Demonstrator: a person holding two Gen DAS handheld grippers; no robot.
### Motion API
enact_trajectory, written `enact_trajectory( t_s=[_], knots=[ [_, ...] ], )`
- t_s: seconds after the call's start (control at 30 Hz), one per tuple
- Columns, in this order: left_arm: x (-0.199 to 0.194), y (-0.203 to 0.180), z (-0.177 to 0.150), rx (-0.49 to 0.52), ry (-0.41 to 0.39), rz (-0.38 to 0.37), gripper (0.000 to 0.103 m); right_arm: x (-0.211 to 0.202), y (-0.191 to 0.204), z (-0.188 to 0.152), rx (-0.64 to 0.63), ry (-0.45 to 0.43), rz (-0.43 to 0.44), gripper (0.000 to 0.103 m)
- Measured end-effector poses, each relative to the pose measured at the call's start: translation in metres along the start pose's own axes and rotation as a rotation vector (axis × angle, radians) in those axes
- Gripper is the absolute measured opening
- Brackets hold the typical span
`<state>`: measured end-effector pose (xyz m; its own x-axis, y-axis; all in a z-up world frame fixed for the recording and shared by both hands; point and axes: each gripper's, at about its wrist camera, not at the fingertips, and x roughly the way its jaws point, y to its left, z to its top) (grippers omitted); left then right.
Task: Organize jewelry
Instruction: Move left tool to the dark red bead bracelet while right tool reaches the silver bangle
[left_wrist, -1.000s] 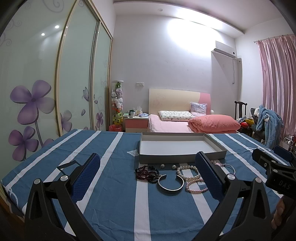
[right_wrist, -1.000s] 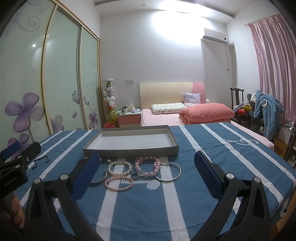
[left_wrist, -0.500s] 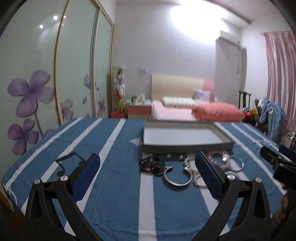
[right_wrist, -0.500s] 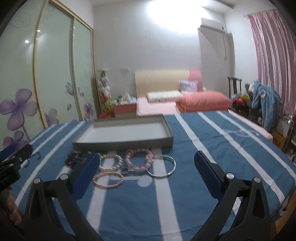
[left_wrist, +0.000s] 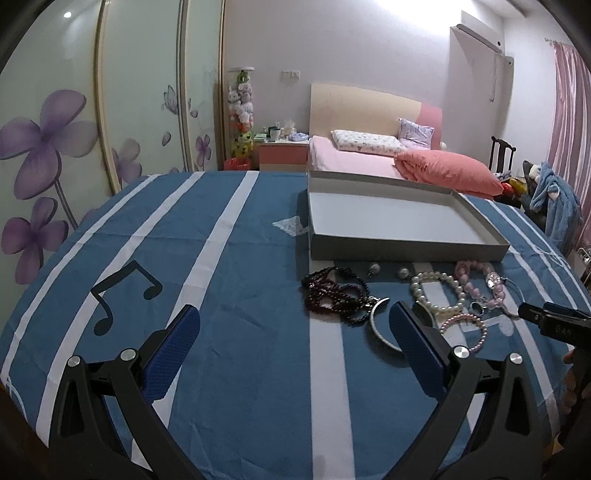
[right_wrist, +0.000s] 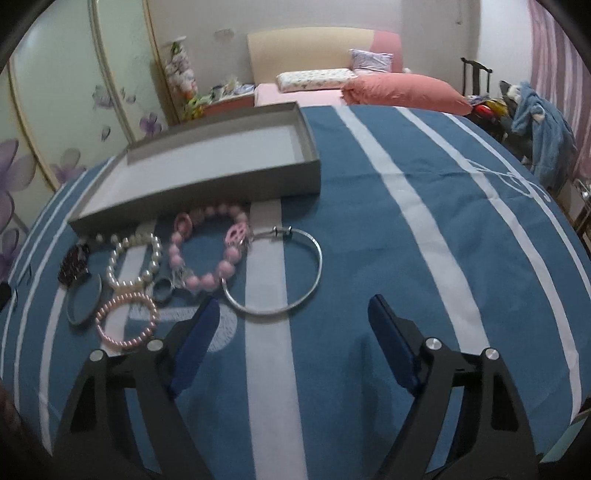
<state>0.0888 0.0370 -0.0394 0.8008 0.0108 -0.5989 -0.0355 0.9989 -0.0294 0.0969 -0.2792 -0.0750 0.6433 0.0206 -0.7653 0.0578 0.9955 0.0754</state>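
Several bracelets lie on the blue striped cloth before a shallow grey tray (right_wrist: 207, 192). In the right wrist view I see a thin silver bangle (right_wrist: 319, 258), a pink bead bracelet (right_wrist: 202, 282), white pearls (right_wrist: 155, 254) and a small pink pearl bracelet (right_wrist: 127, 297). My right gripper (right_wrist: 295, 314) hovers just short of the silver bangle, its jaws closing with nothing between them. My left gripper (left_wrist: 291, 332) stands open and empty beside the dark bead bracelet (left_wrist: 332, 295) and a silver cuff (left_wrist: 375, 325). The tray (left_wrist: 406, 253) is empty.
A ring (right_wrist: 162, 290) and two small earrings (left_wrist: 375, 267) lie among the bracelets. The cloth has bare room to the left of the jewelry and to its right. A bed, a wardrobe and a chair with clothes stand beyond.
Both grippers have tipped downward and come closer to the jewelry. The right gripper's jaws stand narrower than before. The jewelry and tray have not moved.
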Motion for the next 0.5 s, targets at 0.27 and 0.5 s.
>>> enact_trajectory(
  t_s=[0.27, 0.5],
  knots=[
    [0.015, 0.003, 0.004, 0.0, 0.032, -0.009, 0.101, 0.023, 0.019, 0.004, -0.083, 0.064, -0.039, 0.085],
    [0.022, 0.007, 0.005, 0.002, 0.043, -0.009, 0.101, 0.036, 0.02, 0.025, -0.112, 0.066, -0.013, 0.084]
  ],
)
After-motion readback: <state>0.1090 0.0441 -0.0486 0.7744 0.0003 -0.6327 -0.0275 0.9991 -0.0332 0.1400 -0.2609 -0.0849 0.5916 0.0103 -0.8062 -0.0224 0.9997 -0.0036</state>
